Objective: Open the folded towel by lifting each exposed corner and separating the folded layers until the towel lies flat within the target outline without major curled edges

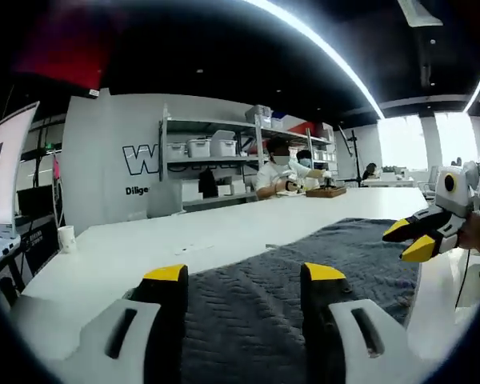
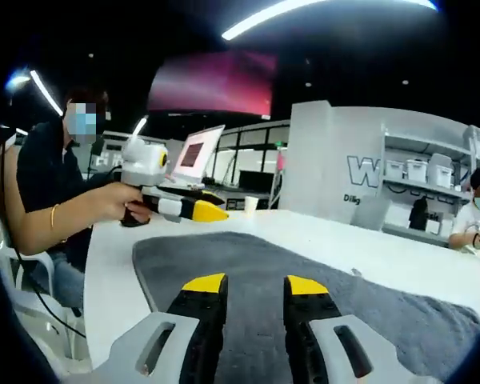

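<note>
Left gripper view: a white table (image 1: pixel 184 240) in a shelved workroom carries the dark grey ribbed towel (image 1: pixel 304 272), your left gripper (image 1: pixel 244 276) released above it, right gripper (image 1: pixel 412 238) parted, empty – right gripper view: towel (image 2: pixel 304 280) looks nearly flat beneath your right gripper (image 2: pixel 254 284) – next, find any curled edge

Bright indoor light from long ceiling strips (image 1: pixel 320 40), overexposed windows (image 1: pixel 416 140) at far right, white table (image 1: pixel 224 232) glaring softly, strong fisheye bending at edges, background mildly soft, dark ceiling, faint shadows under the 2 views' jaws
</note>
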### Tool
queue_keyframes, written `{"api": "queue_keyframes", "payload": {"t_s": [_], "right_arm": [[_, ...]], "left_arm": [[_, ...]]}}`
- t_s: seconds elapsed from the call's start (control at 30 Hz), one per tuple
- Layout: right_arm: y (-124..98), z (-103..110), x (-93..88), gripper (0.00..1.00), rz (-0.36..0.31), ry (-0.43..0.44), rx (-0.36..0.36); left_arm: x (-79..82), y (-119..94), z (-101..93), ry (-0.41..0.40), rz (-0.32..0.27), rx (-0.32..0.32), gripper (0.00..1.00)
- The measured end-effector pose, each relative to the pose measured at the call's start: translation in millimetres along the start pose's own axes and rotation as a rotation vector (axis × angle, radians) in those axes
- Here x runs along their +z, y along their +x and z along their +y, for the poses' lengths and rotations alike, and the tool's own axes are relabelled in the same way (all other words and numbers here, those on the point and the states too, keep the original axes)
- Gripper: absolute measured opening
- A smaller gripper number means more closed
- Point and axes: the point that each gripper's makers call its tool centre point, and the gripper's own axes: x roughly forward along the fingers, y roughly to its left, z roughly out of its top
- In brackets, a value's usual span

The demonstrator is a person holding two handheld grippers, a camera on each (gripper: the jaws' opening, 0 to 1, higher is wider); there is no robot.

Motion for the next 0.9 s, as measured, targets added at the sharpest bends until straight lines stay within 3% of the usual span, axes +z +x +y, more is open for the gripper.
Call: {"api": "queue_keyframes", "payload": {"t_s": [0.13,0.47,0.9], "right_arm": [[-13,-13,-11.0,0.33,0.026,0.021,-0.027],[-47,-47,-19.4,0.51,0.041,0.051,-0.138],[-99,-96,-41.3,0.65,0.103,0.049,-0.287]], "left_arm": [[-4.6,-4,-16.8,-0.025,-0.001,-0.023,0.62],[-0.5,-26,-23.3,-0.028,-0.022,0.029,0.76],[-13.5,-46,-32.1,-0.053,-0.009,0.061,0.89]]}}
